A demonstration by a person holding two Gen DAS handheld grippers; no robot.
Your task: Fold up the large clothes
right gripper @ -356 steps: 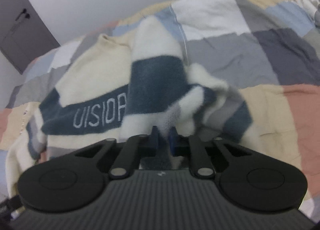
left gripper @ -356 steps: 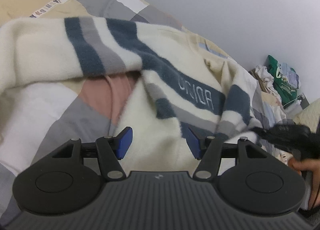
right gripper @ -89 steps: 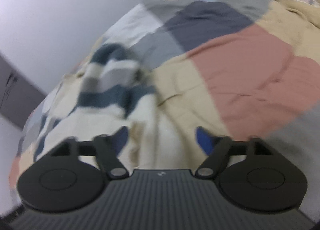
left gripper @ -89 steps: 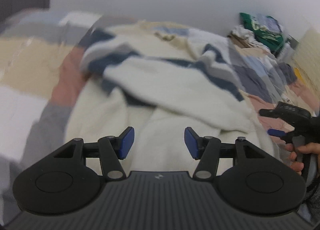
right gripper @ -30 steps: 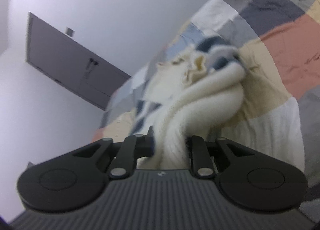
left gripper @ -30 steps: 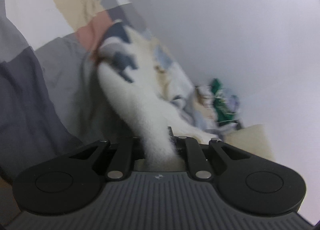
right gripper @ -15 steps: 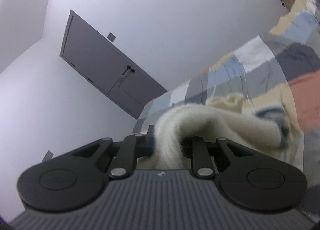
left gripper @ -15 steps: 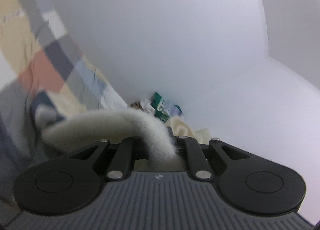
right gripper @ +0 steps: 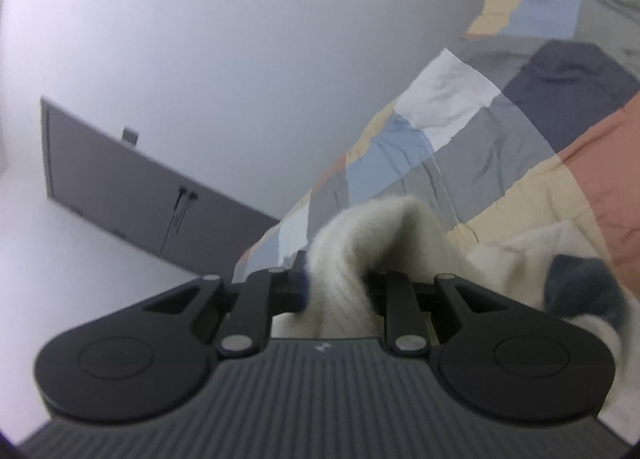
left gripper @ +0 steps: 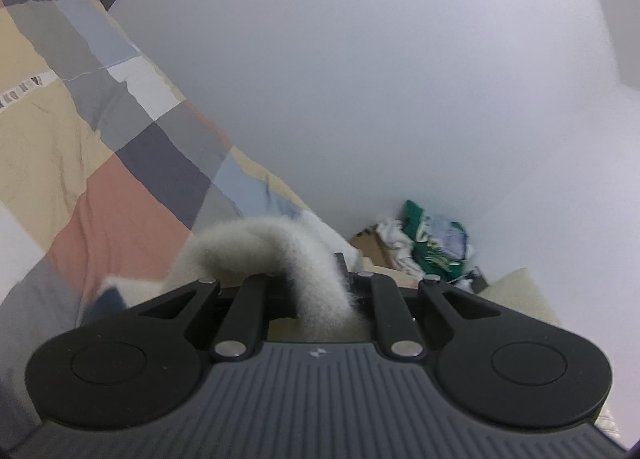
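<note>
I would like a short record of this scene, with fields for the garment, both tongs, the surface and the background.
garment: cream fluffy sweater with dark blue stripes, lifted off the bed
left tongs: shut on sweater
right tongs: shut on sweater
surface: patchwork quilt
background: white wall, grey door, pile of clothes in the corner

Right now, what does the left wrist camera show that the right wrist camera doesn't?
Only the left wrist view shows the heap of clothes by the far wall. Only the right wrist view shows the grey door with its dark handle. Both show the patchwork bedspread and the fluffy cream sweater, with the left gripper and the right gripper each shut on a fold of it.
</note>
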